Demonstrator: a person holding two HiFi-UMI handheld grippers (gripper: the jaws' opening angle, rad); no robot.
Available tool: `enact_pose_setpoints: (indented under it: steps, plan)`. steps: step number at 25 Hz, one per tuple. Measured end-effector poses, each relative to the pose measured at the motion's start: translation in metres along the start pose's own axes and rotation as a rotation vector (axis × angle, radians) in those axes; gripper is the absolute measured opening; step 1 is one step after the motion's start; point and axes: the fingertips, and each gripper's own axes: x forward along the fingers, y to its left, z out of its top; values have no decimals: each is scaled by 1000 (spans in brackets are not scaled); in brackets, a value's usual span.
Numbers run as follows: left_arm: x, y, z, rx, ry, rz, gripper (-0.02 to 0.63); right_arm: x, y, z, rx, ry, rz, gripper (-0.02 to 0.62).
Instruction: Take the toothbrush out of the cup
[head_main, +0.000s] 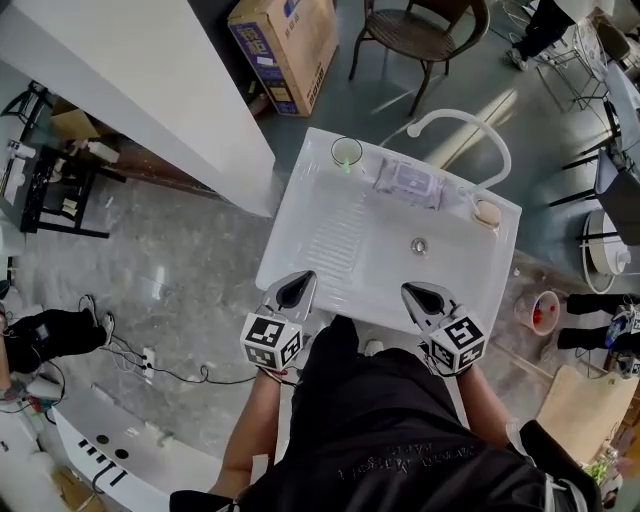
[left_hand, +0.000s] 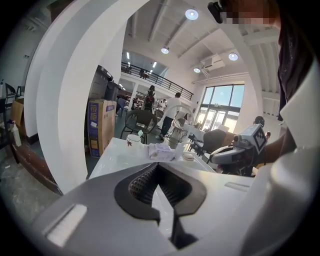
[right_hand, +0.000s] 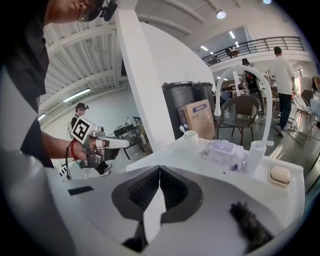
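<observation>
Start with your own two tools, closest in. Your left gripper (head_main: 295, 291) sits over the near left rim of the white sink (head_main: 385, 268). Its jaws are pressed together with nothing between the ribbed pads (left_hand: 143, 183). Your right gripper (head_main: 427, 298) sits over the near right rim. It is likewise closed and empty, its pads meeting in a straight line in its own view. The two tools are well apart from each other, and both point toward the far side of the basin.

Past the tips is the basin floor, with a ribbed washboard slope (head_main: 333, 237) on the left and the round drain (head_main: 419, 245) toward the right.

On the far ledge, a clear packet (head_main: 408, 184) lies near the middle. A pale bar of soap (head_main: 487, 213) rests at the far right corner, just beside the base of the arched white faucet (head_main: 468, 122).

The cup (head_main: 346, 152) stands upright on the far left corner of the ledge, well apart from both grippers. The toothbrush (right_hand: 183, 129) is in it, one end poking above the rim (best seen in the right gripper view, and only small there).

Beyond the sink, on the floor, are a cardboard box (head_main: 287, 45) on the left and a brown chair (head_main: 418, 30) on the right.
</observation>
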Motion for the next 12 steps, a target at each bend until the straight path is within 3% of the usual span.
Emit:
enact_pose_setpoints:
  steps: [12]
  plan:
    - [37, 42, 30, 33, 35, -63, 8, 29, -16, 31, 21, -8, -58, 12]
